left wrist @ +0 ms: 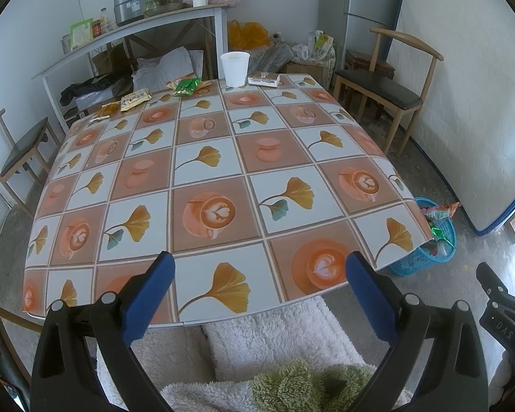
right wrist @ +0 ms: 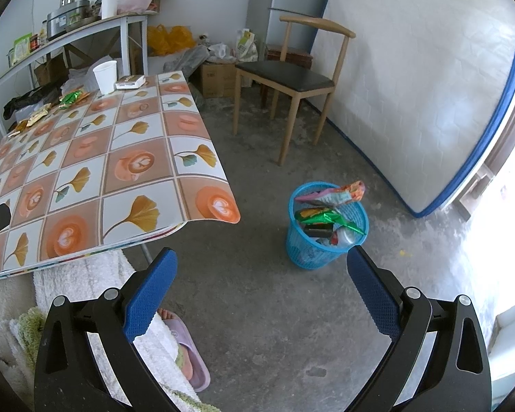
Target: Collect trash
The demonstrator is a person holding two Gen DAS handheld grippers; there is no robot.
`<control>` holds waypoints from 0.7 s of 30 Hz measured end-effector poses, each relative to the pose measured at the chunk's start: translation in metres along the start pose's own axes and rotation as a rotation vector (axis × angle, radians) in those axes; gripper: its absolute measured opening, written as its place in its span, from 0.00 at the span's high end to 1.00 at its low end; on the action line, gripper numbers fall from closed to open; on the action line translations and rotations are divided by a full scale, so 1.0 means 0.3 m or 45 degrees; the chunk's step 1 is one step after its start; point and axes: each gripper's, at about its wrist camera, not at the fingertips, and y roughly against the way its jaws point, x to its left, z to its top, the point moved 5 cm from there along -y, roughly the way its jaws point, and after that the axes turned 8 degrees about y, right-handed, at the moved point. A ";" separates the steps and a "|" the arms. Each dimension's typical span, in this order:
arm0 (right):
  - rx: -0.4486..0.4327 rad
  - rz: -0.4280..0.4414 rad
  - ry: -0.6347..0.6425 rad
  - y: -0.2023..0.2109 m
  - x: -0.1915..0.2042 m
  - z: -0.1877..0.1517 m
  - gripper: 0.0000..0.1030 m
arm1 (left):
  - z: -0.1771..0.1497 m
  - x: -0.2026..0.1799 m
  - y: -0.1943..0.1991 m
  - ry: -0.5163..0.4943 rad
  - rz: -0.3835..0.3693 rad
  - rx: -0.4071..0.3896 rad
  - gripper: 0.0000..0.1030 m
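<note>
- Room: concrete floor (right wrist: 257, 178), white walls, a mattress (right wrist: 412, 86) with blue edging leaning against the wall, and a wooden chair (right wrist: 288, 75) with a dark seat beside it.
- Table (left wrist: 206, 178): covered with a checked oilcloth printed with coffee cups and ginkgo leaves; the near and middle areas carry nothing.
- Far edge of the table: a white paper cup (left wrist: 235, 68) stands upright, with a small flat box (left wrist: 263, 79) just beside it to the right.
- Far left of the table: a green wrapper (left wrist: 186, 86), a yellow snack packet (left wrist: 135, 99) and further small wrappers (left wrist: 106, 110) lie in a loose row toward the corner.
- Waste basket (right wrist: 326, 226): blue plastic, on the floor off the table's right near corner, filled with wrappers; a pink-and-orange packet (right wrist: 340, 194) sticks out over its rim.
- Left gripper (left wrist: 259, 295): fingers spread wide, nothing between them, positioned over the near table edge and pointing across the table.
- Right gripper (right wrist: 261, 292): fingers spread wide, nothing between them, positioned over the floor, with the basket just ahead of the right finger.
- Person: white fleece clothing (left wrist: 267, 336) at the near table edge; a foot in a lilac slipper (right wrist: 189, 353) on the floor.
</note>
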 end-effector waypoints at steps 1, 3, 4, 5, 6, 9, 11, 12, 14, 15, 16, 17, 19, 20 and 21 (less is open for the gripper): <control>0.000 0.001 0.000 0.000 0.000 0.000 0.08 | -0.001 -0.002 0.000 0.000 0.000 -0.001 0.06; 0.000 0.001 0.000 -0.001 0.000 -0.001 0.08 | -0.001 -0.002 -0.001 0.001 0.000 0.001 0.06; 0.000 0.001 0.000 -0.001 0.000 -0.001 0.08 | 0.000 0.000 -0.001 0.001 0.000 0.001 0.06; 0.000 0.001 0.001 0.000 0.000 0.000 0.08 | 0.000 0.002 0.000 0.001 0.001 0.000 0.06; 0.000 0.002 0.001 -0.001 0.000 -0.001 0.08 | -0.001 -0.002 0.000 0.000 0.001 -0.001 0.06; 0.000 0.001 0.000 -0.001 0.001 -0.002 0.08 | 0.000 0.002 -0.001 0.000 0.001 -0.002 0.06; 0.001 0.000 -0.001 0.000 0.001 -0.002 0.08 | 0.000 0.001 -0.002 -0.001 0.001 0.001 0.06; 0.000 0.001 -0.001 0.000 0.001 -0.002 0.08 | -0.001 -0.001 -0.001 0.000 0.001 0.001 0.06; -0.001 0.000 -0.001 -0.001 0.000 -0.002 0.08 | 0.000 0.001 0.000 -0.001 0.001 -0.001 0.06; -0.001 0.000 0.000 -0.001 -0.001 -0.002 0.08 | 0.000 0.001 -0.001 -0.001 0.002 -0.001 0.06; 0.000 0.000 -0.001 -0.001 -0.001 -0.002 0.08 | -0.002 -0.003 -0.001 0.000 0.001 -0.001 0.06; 0.000 0.002 -0.001 -0.002 -0.001 -0.002 0.08 | -0.001 -0.003 -0.001 -0.001 0.001 -0.002 0.06; 0.000 0.002 -0.002 -0.001 -0.002 -0.001 0.08 | -0.001 -0.002 -0.001 -0.002 0.001 -0.002 0.06; -0.001 0.002 0.000 -0.002 -0.002 -0.002 0.08 | -0.002 -0.004 -0.001 -0.001 0.001 0.000 0.06; -0.001 0.002 0.000 -0.003 -0.003 -0.003 0.08 | -0.001 0.000 -0.001 -0.002 0.001 0.001 0.06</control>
